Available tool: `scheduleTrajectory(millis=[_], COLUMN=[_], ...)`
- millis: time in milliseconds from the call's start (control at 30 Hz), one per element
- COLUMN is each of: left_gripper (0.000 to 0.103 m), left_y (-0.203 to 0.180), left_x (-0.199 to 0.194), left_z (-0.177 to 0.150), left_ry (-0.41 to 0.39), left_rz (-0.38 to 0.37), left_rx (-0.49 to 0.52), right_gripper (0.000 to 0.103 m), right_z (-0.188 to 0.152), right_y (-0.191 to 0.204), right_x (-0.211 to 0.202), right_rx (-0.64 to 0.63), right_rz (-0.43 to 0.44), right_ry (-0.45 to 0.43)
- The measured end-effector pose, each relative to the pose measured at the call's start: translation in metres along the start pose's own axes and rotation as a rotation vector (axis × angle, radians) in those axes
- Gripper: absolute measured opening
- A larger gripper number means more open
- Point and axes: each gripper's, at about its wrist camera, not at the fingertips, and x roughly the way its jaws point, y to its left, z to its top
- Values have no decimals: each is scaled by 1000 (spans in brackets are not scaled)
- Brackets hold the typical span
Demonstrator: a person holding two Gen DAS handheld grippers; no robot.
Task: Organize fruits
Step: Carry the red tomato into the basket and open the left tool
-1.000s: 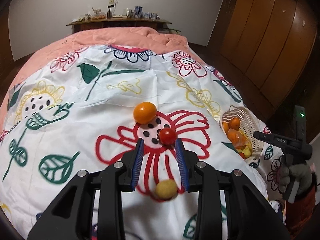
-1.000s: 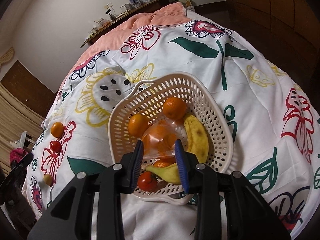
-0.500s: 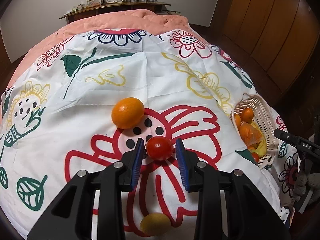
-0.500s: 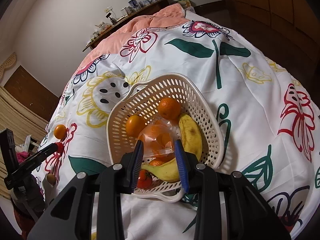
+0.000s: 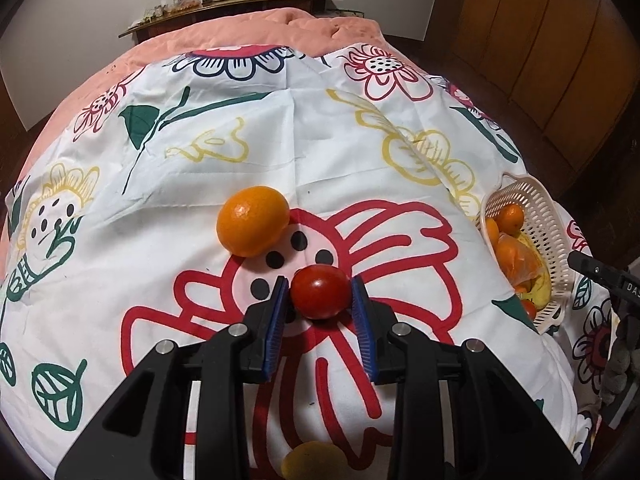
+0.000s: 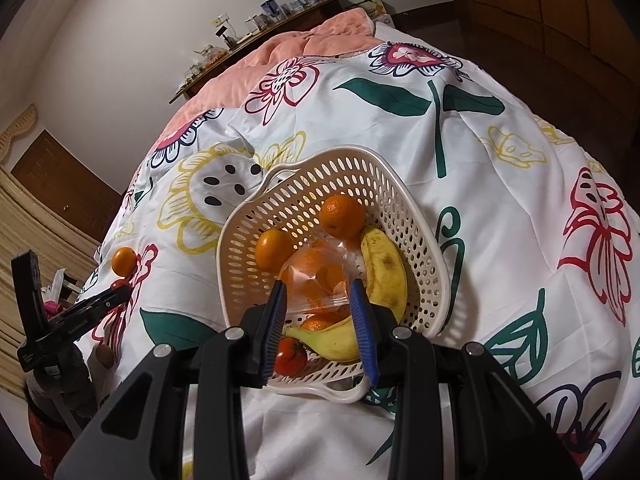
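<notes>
Your left gripper (image 5: pixel 320 300) is pointing down at the bed, and a red tomato (image 5: pixel 320 292) is sitting right between its two blue pads. The pads are closed in on the tomato from both sides, so you are holding it. The tomato is resting on the flowered sheet (image 5: pixel 280 140), in the middle of a big red flower. A loose orange (image 5: pixel 253 220) is lying on the sheet just past the tomato, up and to the left, not touching it. A yellowish fruit (image 5: pixel 314 460) is lying near the bottom edge of the left view, between the gripper's black arms; it is partly hidden, so its kind is hard to tell.

Your right gripper (image 6: pixel 320 312) is hanging over the white basket (image 6: pixel 420 240). Its pads are close together, and nothing is pinched between them. The basket is sitting on the sheet, well apart from the tomato you are holding. Inside the basket are two oranges (image 6: pixel 343 216), a clear bag of oranges (image 6: pixel 320 276), two bananas (image 6: pixel 384 272) and another tomato (image 6: pixel 291 356) near the front rim.

In the right view your left gripper is showing at the left edge, by the loose orange. A pink blanket (image 5: pixel 260 28) is covering the far end of the bed, and a shelf (image 5: pixel 240 0) with small things on it is standing by the wall.
</notes>
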Motion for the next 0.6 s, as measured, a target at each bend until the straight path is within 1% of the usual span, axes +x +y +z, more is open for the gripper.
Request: scheduleTrajectory(millis=[100,233,400,600], left_gripper=[32,32,32,32], left_y=[-5,-20,-49,-90], left_x=[-7,-19,-31,-36], left_z=[1,3,5,7], left_ry=[-17,-41,-66,-75], left_rz=[3,-13,-47,-91], left_rx=[15,45,100,182], right_gripper=[33,33,33,33], right_z=[1,2,1,0], right_y=[-1,-2,-6,-13], right_x=[-1,-3,-6,-7], right_rx=[3,8,16,34], right_rz=[2,5,8,13], right_ry=[-3,-13,-19,-23])
